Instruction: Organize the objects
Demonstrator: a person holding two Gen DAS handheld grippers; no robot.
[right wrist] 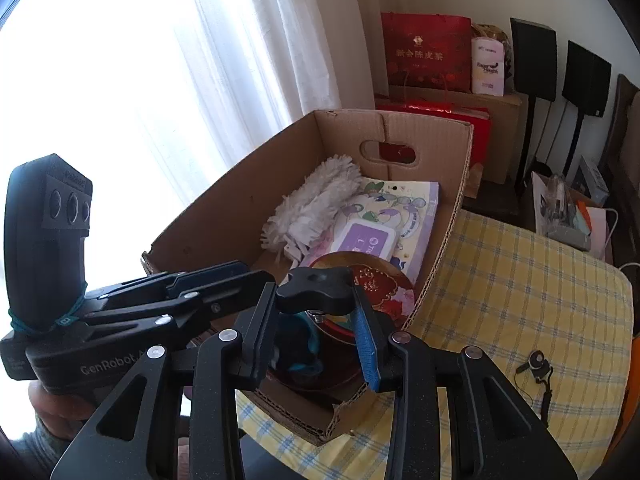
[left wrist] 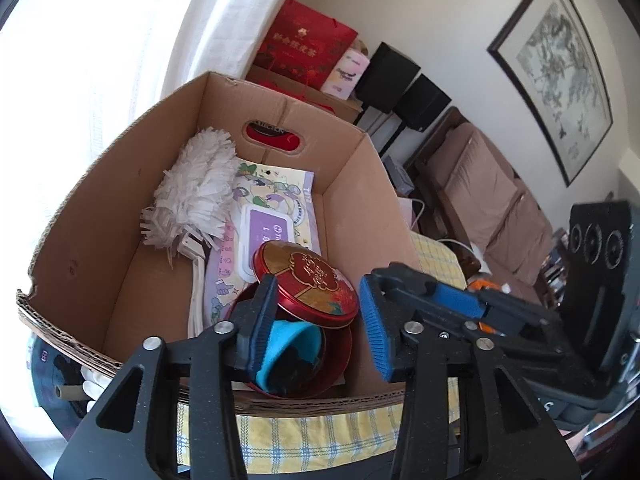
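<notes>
An open cardboard box [left wrist: 120, 216] stands on a yellow checked cloth [right wrist: 512, 280]. Inside lie a white fluffy duster [left wrist: 192, 188], a pack of wet wipes [left wrist: 272, 236], and a red round tin whose gold-patterned lid [left wrist: 308, 284] rests tilted on its base [left wrist: 336, 356], with blue cloth [left wrist: 292, 344] inside. My left gripper [left wrist: 316, 320] is open and empty over the tin. My right gripper [right wrist: 316, 316] is shut on a black knob with a threaded stud [right wrist: 316, 288], held above the box's near end. The box shows in the right wrist view too [right wrist: 224, 204].
Red gift bags [right wrist: 424, 52] and a carton stand behind the box. Two black speakers on stands [right wrist: 560, 64] and a brown sofa [left wrist: 488, 192] are to the right. A small black key fob [right wrist: 536, 364] lies on the cloth. White curtains hang at left.
</notes>
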